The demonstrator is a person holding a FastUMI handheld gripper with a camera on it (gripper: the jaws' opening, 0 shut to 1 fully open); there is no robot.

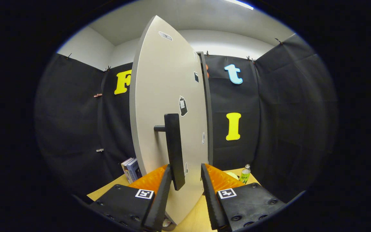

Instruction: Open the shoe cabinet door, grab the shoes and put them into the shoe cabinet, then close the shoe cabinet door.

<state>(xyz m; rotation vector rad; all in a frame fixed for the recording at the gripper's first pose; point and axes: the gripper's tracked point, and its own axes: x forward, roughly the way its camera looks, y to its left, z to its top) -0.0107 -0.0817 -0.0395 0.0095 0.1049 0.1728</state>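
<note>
Gripper view: gripper (185,175) is straddling the door handle (174,149) open; closing squarely on it, then swinging the door (166,96) gently, seems wisest.

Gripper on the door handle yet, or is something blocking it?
Probably yes. The gripper is open, with the lower end of the black door handle between its fingers, close against one finger and a gap to the other. Nothing stands between them and the cabinet door; closing should catch the handle.
</note>
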